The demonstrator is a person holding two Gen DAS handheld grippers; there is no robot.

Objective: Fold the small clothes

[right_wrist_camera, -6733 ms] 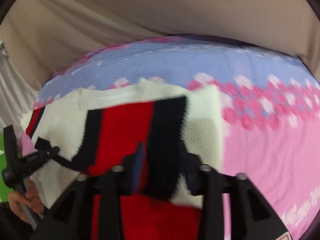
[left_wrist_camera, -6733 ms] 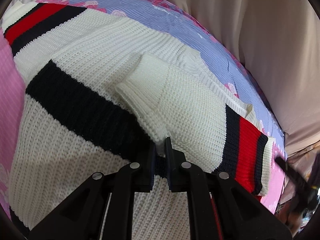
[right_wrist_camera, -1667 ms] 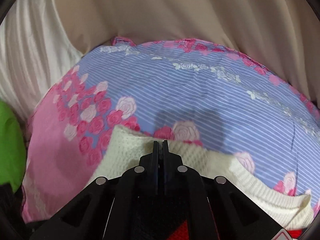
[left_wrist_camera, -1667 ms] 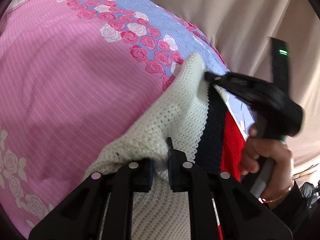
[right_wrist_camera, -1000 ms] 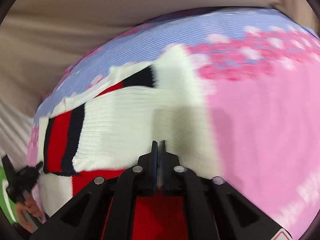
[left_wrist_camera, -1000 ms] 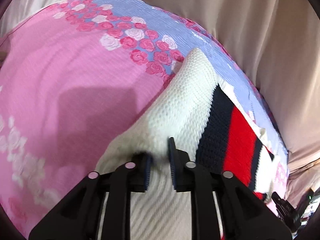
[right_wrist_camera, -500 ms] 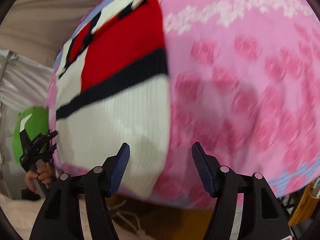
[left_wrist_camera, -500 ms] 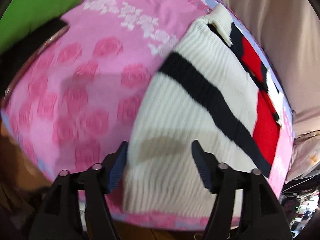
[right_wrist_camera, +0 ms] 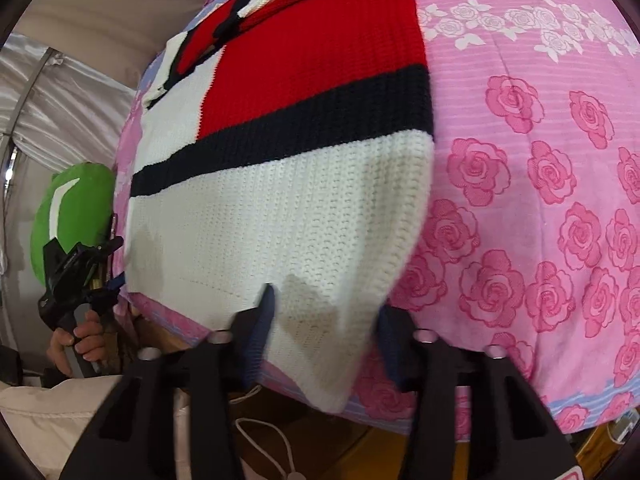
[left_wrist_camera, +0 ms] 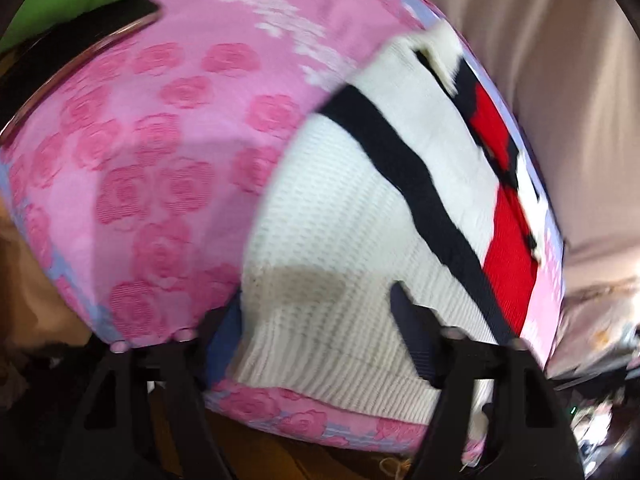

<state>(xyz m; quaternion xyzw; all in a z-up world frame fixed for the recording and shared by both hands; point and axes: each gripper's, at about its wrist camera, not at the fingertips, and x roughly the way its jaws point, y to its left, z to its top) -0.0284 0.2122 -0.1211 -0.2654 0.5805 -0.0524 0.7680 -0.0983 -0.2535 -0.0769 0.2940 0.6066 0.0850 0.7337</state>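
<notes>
The sweater [left_wrist_camera: 360,216] lies folded flat on the pink rose-print bed cover [left_wrist_camera: 160,160], its near ribbed hem at the cover's front edge and its long axis running away toward the beige curtain [left_wrist_camera: 560,60] — the far end, with the red and navy bands, is smeared in the left view. Both grippers have just been closing. The left gripper [left_wrist_camera: 316,312] fingers straddle the hem's left corner, not pinching; the right gripper [right_wrist_camera: 324,320] fingers straddle the right corner — contact unclear.

Motion blur smears the sweater's [left_wrist_camera: 360,220] far folded edge.
</notes>
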